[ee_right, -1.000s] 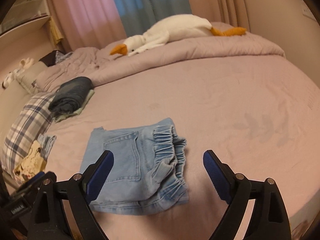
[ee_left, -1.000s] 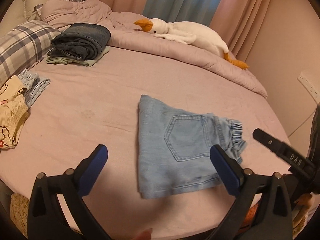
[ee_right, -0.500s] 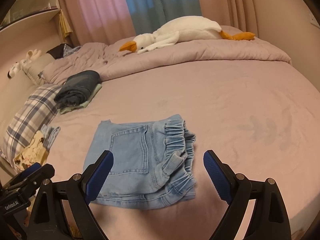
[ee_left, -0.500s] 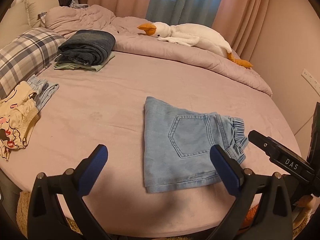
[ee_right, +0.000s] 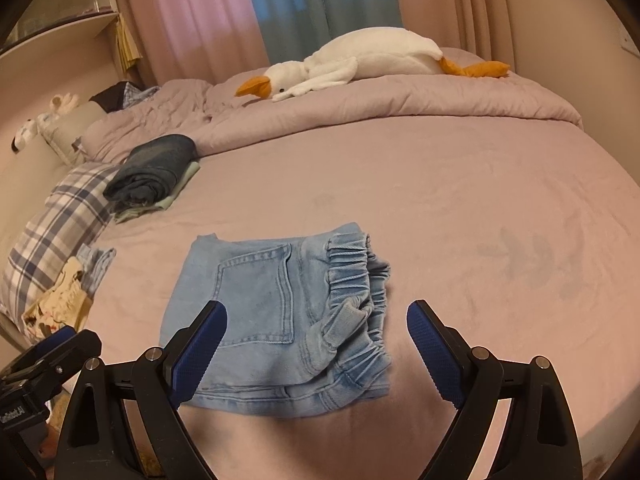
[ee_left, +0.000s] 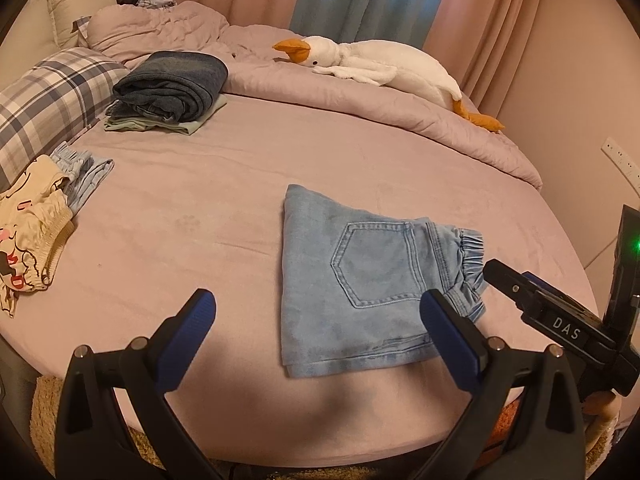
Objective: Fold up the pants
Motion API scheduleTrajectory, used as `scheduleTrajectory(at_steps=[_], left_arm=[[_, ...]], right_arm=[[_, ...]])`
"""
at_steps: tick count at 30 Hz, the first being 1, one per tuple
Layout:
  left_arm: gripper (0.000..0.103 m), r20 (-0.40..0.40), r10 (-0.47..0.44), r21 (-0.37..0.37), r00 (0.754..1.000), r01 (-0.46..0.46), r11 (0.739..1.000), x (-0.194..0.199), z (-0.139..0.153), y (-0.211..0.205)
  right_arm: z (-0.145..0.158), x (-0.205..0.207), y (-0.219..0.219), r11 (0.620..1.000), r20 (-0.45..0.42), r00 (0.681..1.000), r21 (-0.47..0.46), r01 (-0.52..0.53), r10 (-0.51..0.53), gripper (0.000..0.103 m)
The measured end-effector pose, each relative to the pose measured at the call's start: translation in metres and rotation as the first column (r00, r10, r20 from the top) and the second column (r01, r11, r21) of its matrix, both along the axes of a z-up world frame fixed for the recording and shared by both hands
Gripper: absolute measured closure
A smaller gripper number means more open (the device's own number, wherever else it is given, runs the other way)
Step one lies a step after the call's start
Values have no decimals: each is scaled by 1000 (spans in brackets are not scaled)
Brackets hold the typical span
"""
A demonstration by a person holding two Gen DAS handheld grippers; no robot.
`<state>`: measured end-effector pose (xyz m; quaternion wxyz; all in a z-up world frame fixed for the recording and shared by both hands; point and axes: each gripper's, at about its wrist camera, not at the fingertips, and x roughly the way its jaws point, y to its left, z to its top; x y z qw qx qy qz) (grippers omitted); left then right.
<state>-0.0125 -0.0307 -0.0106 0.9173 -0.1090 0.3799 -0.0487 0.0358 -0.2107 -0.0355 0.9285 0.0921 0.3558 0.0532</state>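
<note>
We hold both the left tongs [ee_left: 318,318] and right tongs [ee_right: 316,330] released above the folded pants [ee_right: 280,312], near the bed's [ee_right: 480,200] near edge; bare sheet stretches far and right.

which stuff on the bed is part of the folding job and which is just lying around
Part of the job:
light blue denim pants, already folded
left tongs, open
right tongs, open

Lying about:
goose plush
dark jeans stack
plaid pillow
cream printed garment
</note>
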Motion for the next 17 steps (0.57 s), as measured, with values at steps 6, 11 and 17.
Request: scheduleTrajectory(at_steps=[6, 11, 17], left_arm=[[1, -10, 6, 0, 1000, -6, 1000, 2, -3, 2], [1, -11, 15, 3, 1000, -15, 1000, 2, -4, 4], [1, -3, 7, 9, 1000, -7, 1000, 1, -3, 3]], right_arm=[[-1, 1, 2, 1000, -9, 1000, -8, 1, -1, 12], [-2, 2, 4, 1000, -14, 1000, -21, 6, -7, 12], [-2, 2, 4, 1000, -17, 1000, -23, 5, -6, 12]])
